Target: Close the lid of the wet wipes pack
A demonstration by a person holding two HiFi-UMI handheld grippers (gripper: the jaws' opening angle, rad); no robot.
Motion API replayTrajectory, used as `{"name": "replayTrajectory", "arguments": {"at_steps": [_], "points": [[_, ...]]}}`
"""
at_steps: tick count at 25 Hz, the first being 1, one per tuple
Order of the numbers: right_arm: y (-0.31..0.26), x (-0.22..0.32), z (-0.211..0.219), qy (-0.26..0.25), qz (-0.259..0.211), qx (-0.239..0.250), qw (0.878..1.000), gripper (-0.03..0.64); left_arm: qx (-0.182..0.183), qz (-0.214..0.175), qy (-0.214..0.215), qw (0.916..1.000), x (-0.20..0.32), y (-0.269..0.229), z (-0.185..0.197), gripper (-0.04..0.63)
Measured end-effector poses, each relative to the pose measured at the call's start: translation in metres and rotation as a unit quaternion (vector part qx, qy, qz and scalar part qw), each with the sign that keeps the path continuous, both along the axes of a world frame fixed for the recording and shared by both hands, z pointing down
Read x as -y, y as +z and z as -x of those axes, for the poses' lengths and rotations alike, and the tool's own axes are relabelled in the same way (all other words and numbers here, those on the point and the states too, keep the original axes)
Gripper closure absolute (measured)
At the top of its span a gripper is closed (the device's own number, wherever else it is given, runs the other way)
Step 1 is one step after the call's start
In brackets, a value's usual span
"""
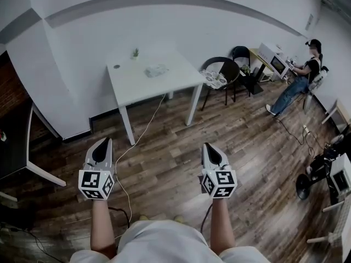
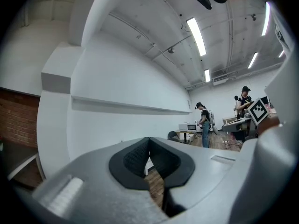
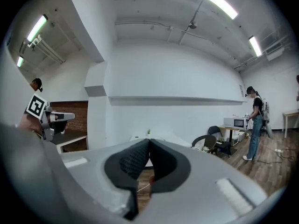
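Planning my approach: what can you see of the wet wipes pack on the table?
The wet wipes pack is a small, pale, soft-looking bundle lying flat near the middle of the white table, apart from the little plant behind it. Only the tabletop touches it. It is too small in the head view to tell whether its lid is open.
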State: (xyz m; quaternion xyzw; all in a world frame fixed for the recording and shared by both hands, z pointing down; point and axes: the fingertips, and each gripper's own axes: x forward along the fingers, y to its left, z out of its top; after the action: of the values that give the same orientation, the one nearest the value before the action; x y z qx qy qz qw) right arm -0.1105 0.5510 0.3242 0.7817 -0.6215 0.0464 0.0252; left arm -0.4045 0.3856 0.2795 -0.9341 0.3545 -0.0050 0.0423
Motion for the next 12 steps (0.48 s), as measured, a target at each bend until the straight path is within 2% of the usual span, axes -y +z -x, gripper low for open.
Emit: {"name": "replayTrajectory", "arguments": {"at_steps": [6, 10, 12], "points": [[-0.005, -0.008, 0.004, 0.005, -0.005, -0.019, 1.000, 0.612, -0.007, 0.004, 0.004, 1.0000, -0.008, 0.000, 0.002, 0.595], [-0.006, -0.009, 0.009, 0.002, -0.011, -0.015, 1.000, 0.611, -0.005, 0.003, 0.010, 0.9999, -0.011, 0.002, 0.001, 0.595], [-0.004, -0.008, 0.010, -0.006, -0.008, -0.008, 1.000, 0.551, -0.005, 0.004, 0.012, 0.9999, -0.011, 0.002, 0.001, 0.595]]}}
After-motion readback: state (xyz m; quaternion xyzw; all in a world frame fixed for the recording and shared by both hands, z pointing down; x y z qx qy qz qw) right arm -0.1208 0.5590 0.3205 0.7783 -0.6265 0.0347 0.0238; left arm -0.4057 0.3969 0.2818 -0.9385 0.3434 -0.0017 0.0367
